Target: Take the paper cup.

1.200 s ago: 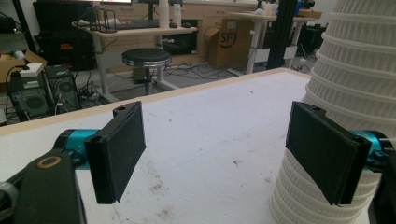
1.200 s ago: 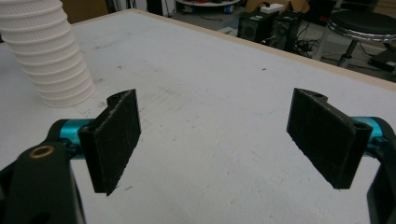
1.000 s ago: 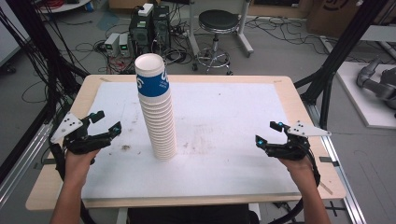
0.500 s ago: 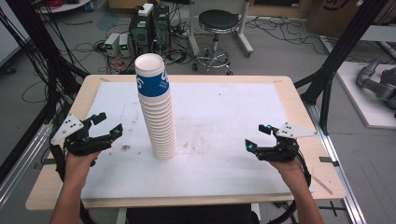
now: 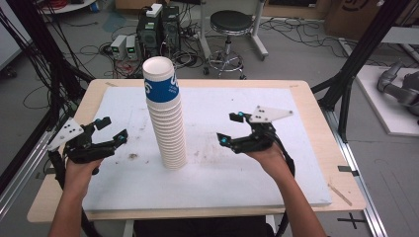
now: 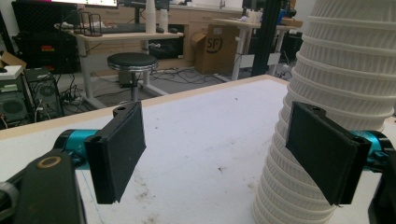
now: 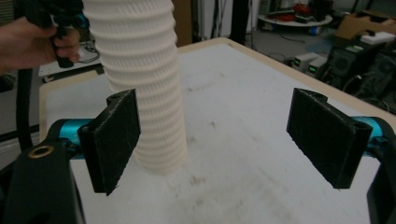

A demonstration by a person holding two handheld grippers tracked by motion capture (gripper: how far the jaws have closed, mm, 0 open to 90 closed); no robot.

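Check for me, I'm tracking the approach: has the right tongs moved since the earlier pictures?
Yes. The right tongs moved leftward toward the paper cup stack, away from the table's right edge.

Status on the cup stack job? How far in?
Early. Done: nothing visible; the cup stack stands whole and upright on the white mat, no cup set apart. In hand: the right gripper, jaws open and empty, sits right of the stack; the left gripper, also open and empty, sits on its other side. Left: grip the stack and everything after.

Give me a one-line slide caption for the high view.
Tall stack of paper cups on the white mat, flanked by the open left gripper and right gripper.
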